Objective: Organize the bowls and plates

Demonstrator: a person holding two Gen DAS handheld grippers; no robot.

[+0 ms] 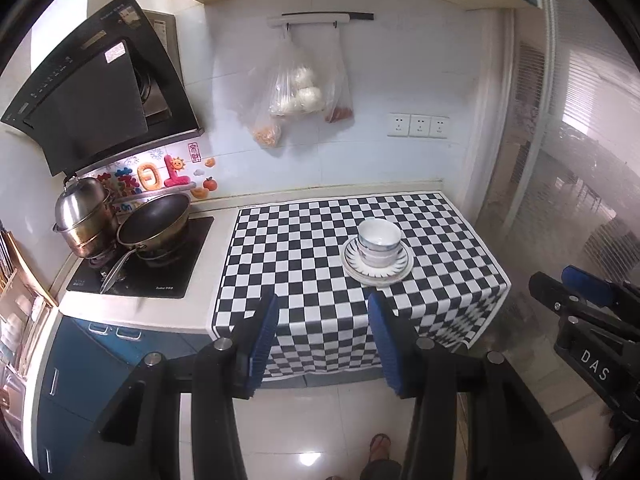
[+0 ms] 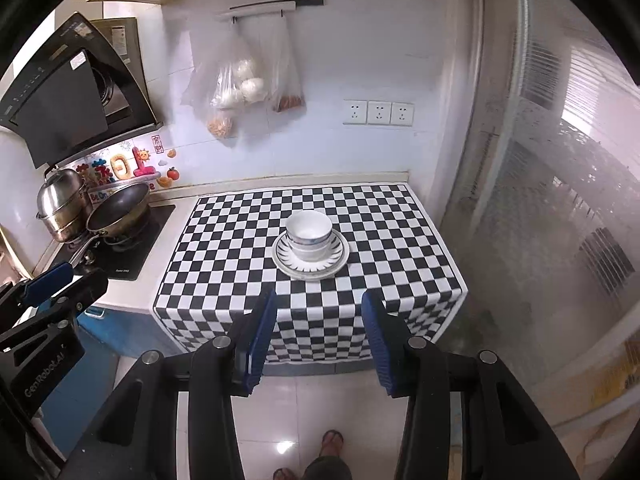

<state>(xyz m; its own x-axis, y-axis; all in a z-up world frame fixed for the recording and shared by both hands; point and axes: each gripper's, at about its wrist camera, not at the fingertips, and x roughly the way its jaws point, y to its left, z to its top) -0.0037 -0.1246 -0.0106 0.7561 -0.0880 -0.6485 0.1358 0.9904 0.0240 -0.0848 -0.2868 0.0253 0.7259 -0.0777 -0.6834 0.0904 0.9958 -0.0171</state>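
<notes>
White bowls (image 1: 378,242) (image 2: 309,237) sit nested in a stack on stacked striped plates (image 1: 396,271) (image 2: 335,261), on a black-and-white checked cloth (image 1: 304,256) (image 2: 248,248) over the counter. My left gripper (image 1: 324,308) hangs open in front of the counter edge, well short of the stack, nothing between its blue pads. My right gripper (image 2: 320,306) is likewise open and empty, back from the counter. Each gripper also shows at the edge of the other's view: the right gripper (image 1: 576,292) and the left gripper (image 2: 52,284).
A steel pot (image 1: 82,216) and a dark frying pan (image 1: 154,220) stand on the cooktop (image 1: 172,272) at the left, under a black hood (image 1: 96,92). Plastic bags of food (image 1: 296,88) hang on the wall. A glass door (image 2: 560,200) is at the right. A person's sandalled foot (image 2: 332,440) stands on the tiled floor.
</notes>
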